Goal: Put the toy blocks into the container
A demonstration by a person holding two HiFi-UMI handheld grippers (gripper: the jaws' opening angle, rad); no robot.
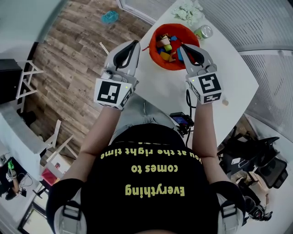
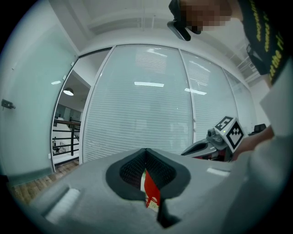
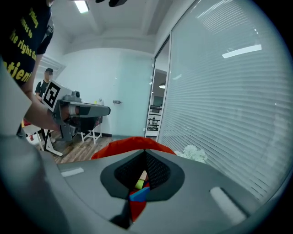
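Two tools, both closed. The left tool [image 1: 134, 44] has its jaws pressed together on nothing and sits by the table's left edge, just beside the bowl. The right tool [image 1: 180, 46], jaws also together and empty, tips down over the right side of the one red-orange bowl [image 1: 170, 66]. The toy blocks [image 1: 165, 47] lie heaped inside; I count at least five: yellow, green, blue, red, plain wood. One white table [image 1: 169, 93] carries the bowl, one green can [image 1: 204, 32] and one white crumpled wad [image 1: 188, 11].
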